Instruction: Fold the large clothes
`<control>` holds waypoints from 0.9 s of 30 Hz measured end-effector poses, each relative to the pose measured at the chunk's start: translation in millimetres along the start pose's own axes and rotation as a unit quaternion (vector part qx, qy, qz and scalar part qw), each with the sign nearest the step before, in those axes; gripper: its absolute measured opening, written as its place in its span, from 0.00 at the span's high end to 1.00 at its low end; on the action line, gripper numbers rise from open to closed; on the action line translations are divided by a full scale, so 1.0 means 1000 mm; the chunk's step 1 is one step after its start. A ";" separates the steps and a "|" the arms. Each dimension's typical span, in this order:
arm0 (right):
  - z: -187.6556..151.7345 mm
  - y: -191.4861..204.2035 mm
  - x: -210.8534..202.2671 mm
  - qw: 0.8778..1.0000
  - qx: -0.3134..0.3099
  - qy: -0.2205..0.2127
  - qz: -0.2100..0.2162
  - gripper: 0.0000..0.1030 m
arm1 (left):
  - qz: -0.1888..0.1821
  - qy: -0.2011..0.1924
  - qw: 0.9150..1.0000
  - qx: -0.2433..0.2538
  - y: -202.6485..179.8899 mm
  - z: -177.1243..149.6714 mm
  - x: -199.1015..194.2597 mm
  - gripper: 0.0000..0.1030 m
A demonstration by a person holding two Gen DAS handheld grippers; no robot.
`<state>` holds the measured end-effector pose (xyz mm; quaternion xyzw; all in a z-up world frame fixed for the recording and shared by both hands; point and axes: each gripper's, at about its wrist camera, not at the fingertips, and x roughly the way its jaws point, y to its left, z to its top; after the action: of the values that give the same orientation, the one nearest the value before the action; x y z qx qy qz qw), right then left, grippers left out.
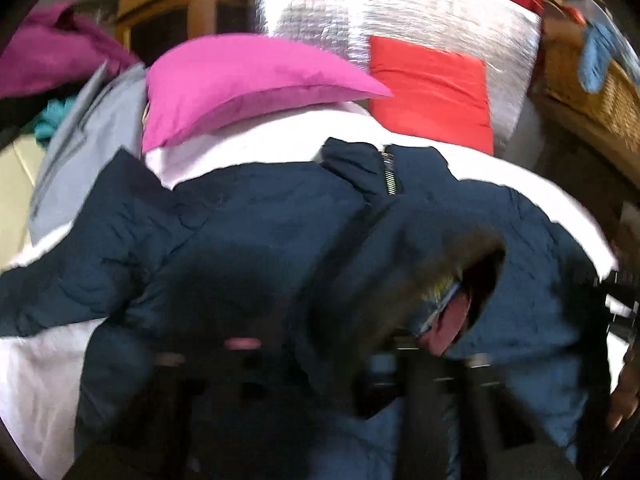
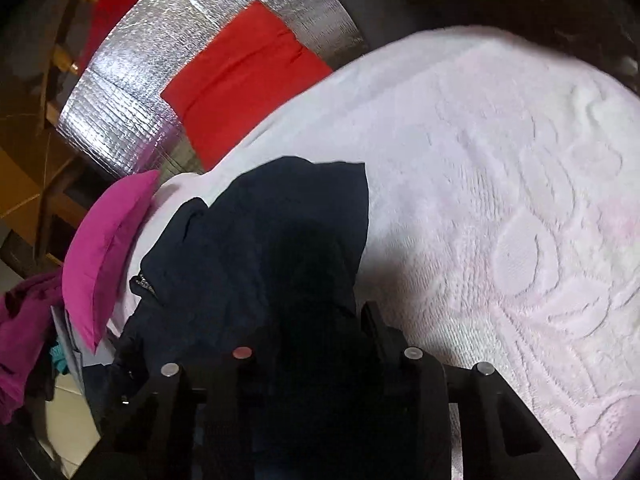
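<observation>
My left gripper (image 1: 328, 364) sits low over the navy jacket (image 1: 248, 224), blurred and half buried in dark cloth, and I cannot tell whether its fingers are spread or pinching. My right gripper (image 2: 304, 344) has jacket (image 2: 264, 232) bunched in the gap between its fingers, though shadow hides whether they bite on it. From both tools the jacket runs straight ahead, its long axis pointing away from me toward the zipper (image 1: 389, 174) at the collar; the left tool is over its middle, the right over one edge, with bare white bedspread (image 2: 500, 200) to that side. It looks puffy, wrinkled, unfolded. A magenta pillow (image 1: 240, 80) lies just beyond it
</observation>
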<state>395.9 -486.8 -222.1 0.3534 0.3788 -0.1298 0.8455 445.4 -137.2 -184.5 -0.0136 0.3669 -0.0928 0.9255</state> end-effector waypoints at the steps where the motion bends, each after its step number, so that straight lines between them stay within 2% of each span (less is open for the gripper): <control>1: 0.000 0.001 0.004 1.000 -0.004 0.005 -0.008 0.63 | -0.001 -0.002 1.000 -0.017 0.008 0.004 0.001 0.83; 5: 0.001 0.003 0.011 1.000 0.008 0.010 -0.011 0.61 | -0.001 -0.037 0.996 -0.076 0.048 0.024 -0.014 0.83; 7: -0.001 0.004 0.013 1.000 0.006 0.016 -0.014 0.46 | -0.011 -0.053 0.990 -0.134 0.079 0.035 -0.025 0.83; 9: -0.004 0.009 0.015 1.000 -0.009 0.009 -0.016 0.42 | -0.010 -0.063 0.981 -0.183 0.104 0.037 -0.034 0.80; 10: -0.005 0.011 0.016 1.000 -0.018 0.007 -0.020 0.40 | -0.004 -0.068 0.976 -0.209 0.118 0.036 -0.040 0.72; 11: -0.007 0.013 0.015 0.999 -0.023 0.006 -0.024 0.39 | 0.002 -0.070 0.971 -0.227 0.130 0.035 -0.044 0.60; 12: -0.008 0.016 0.014 0.999 -0.027 0.005 -0.029 0.37 | 0.005 -0.070 0.970 -0.235 0.135 0.033 -0.047 0.47; 14: -0.007 0.018 0.007 0.999 -0.020 -0.001 -0.032 0.36 | 0.010 -0.062 0.968 -0.241 0.142 0.030 -0.049 0.39; 17: -0.005 0.022 -0.018 0.998 -0.006 -0.052 -0.037 0.36 | -0.011 -0.031 0.972 -0.233 0.138 0.028 -0.040 0.34; 19: -0.003 0.033 -0.045 0.994 -0.020 -0.105 -0.033 0.36 | -0.033 -0.003 0.977 -0.211 0.126 0.025 -0.032 0.29; 20: -0.003 0.037 -0.054 0.992 -0.026 -0.117 -0.029 0.36 | -0.039 0.008 0.978 -0.204 0.122 0.025 -0.028 0.28; 21: -0.003 0.044 -0.064 0.992 -0.038 -0.123 -0.015 0.36 | -0.046 0.022 0.980 -0.194 0.115 0.025 -0.023 0.28; 23: -0.004 0.055 -0.069 0.993 -0.049 -0.095 0.051 0.34 | -0.058 0.053 0.981 -0.175 0.103 0.024 -0.012 0.27; 25: -0.008 0.059 -0.062 0.991 -0.027 -0.036 0.128 0.34 | -0.058 0.082 0.980 -0.174 0.098 0.020 0.001 0.27; 27: -0.016 0.064 -0.048 0.985 -0.015 0.027 0.172 0.34 | -0.056 0.099 0.975 -0.189 0.100 0.014 0.011 0.27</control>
<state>385.9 -431.9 -162.4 0.4034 0.3370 0.0326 0.8501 479.2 -42.0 -191.3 -0.1999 0.4667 -0.0747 0.8583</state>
